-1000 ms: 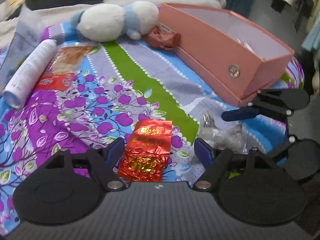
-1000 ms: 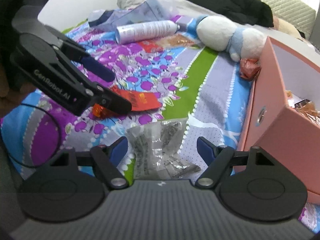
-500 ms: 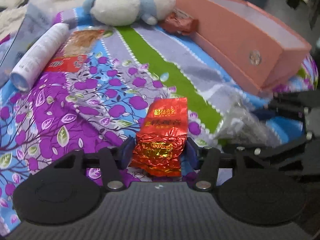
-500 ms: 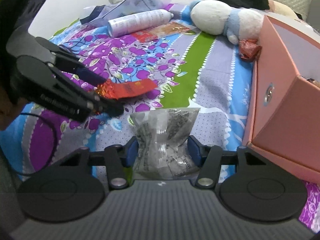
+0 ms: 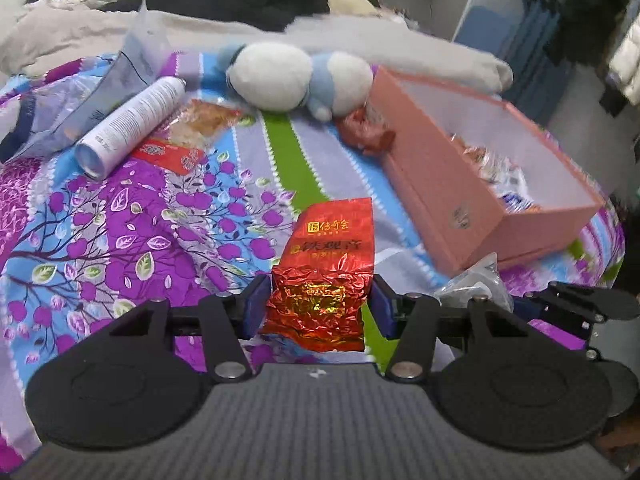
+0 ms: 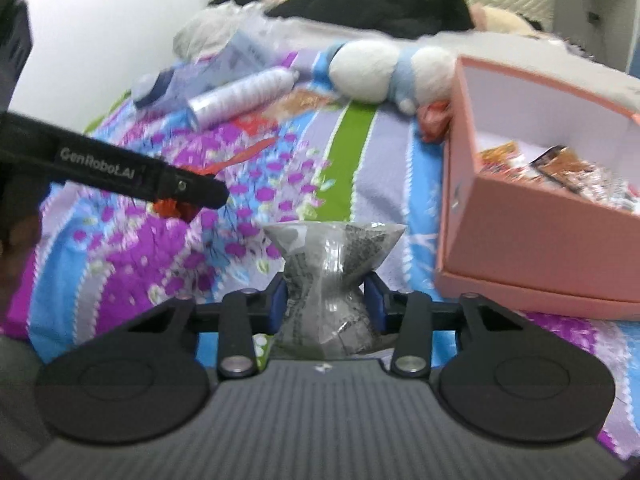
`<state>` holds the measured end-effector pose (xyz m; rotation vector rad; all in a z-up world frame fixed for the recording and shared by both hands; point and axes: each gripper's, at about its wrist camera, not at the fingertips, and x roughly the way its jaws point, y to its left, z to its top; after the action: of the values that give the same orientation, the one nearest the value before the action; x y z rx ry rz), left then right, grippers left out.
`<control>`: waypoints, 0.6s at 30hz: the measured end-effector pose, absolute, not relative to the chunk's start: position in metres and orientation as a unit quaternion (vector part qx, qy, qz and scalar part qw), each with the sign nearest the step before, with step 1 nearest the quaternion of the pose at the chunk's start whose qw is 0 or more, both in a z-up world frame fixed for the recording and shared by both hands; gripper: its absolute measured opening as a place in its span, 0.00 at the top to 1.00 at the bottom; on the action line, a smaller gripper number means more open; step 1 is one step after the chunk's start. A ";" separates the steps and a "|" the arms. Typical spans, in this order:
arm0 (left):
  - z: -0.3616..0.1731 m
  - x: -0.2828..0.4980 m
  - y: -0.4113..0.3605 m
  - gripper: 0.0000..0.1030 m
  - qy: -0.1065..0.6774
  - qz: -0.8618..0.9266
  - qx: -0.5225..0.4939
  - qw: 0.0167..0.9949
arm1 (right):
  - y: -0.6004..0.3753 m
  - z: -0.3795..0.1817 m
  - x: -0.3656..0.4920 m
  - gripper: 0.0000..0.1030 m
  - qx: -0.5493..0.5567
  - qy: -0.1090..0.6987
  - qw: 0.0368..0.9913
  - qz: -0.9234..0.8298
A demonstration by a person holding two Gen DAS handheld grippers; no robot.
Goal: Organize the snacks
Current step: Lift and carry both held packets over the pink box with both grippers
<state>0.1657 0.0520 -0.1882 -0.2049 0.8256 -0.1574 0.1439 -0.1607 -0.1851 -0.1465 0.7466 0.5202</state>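
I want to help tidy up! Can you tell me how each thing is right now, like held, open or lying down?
Left gripper: jaws shut on the red foil packet.
Red foil packet: held, crinkled.
Right gripper: jaws shut on the clear bag.
Clear bag: held, pinched at its middle.
Pink box: open, snacks inside.
White spray can: lying on its side.
Plush toy: lying by the box.

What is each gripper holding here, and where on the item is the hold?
Left gripper: red foil packet, pinched across its crinkled near end. Right gripper: clear plastic snack bag, squeezed at its middle.
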 end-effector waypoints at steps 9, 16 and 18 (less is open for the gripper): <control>-0.147 0.140 0.034 0.43 0.377 -0.063 -0.130 0.915 | -0.181 -0.143 0.126 0.64 -0.034 0.325 0.921 0.212; -0.115 0.121 0.017 0.43 0.358 -0.071 -0.141 0.920 | -0.191 -0.114 0.110 0.65 -0.024 0.297 0.933 0.201; -0.107 0.116 0.012 0.43 0.353 -0.078 -0.146 0.921 | -0.194 -0.106 0.104 0.65 -0.022 0.288 0.937 0.195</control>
<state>0.1162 0.0119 -0.1070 -0.2990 0.7255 -0.1600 0.1036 -0.1943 -0.1056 -0.0450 0.5877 0.3989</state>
